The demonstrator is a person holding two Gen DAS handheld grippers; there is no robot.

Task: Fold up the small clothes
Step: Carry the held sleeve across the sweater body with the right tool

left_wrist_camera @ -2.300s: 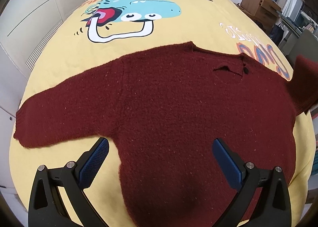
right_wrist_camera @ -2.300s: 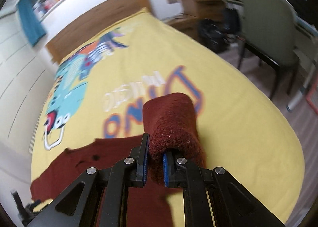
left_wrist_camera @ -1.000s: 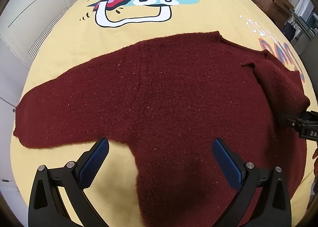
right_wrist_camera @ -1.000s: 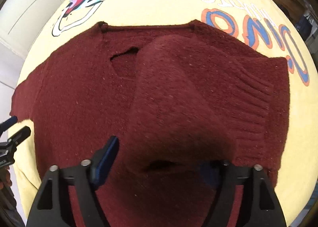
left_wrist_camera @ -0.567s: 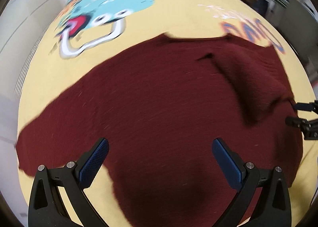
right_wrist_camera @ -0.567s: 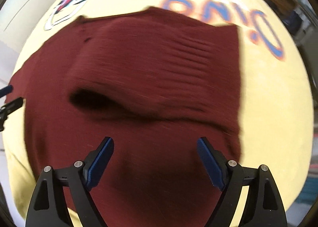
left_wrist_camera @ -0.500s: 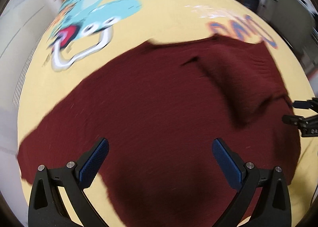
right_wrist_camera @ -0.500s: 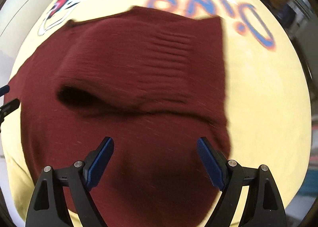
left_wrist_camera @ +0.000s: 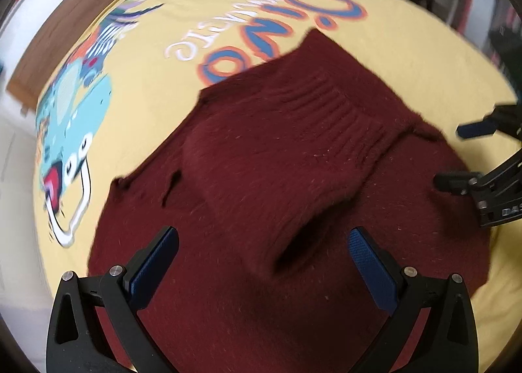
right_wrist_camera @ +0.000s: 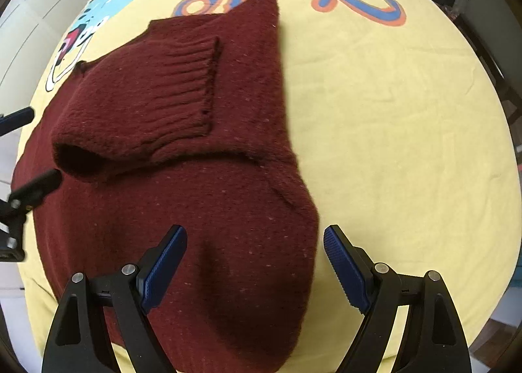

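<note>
Kid's bedroom: bed w/ dino-print sheet (right_wrist_camera: 391,112), wooden headboard (left_wrist_camera: 81,23).

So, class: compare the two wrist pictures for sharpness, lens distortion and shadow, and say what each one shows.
Left wrist view: motion blur smears the bedspread print and sweater; its own claw stays sharp. Right wrist view: crisper, the sleeve cuff ribbing readable. Both: fisheye bulge, dark corner vignetting, soft shadow under the folded sleeve.

Yellow dinosaur bedspread (right_wrist_camera: 391,112), wooden headboard (left_wrist_camera: 75,23), white wardrobe (right_wrist_camera: 29,14).
</note>
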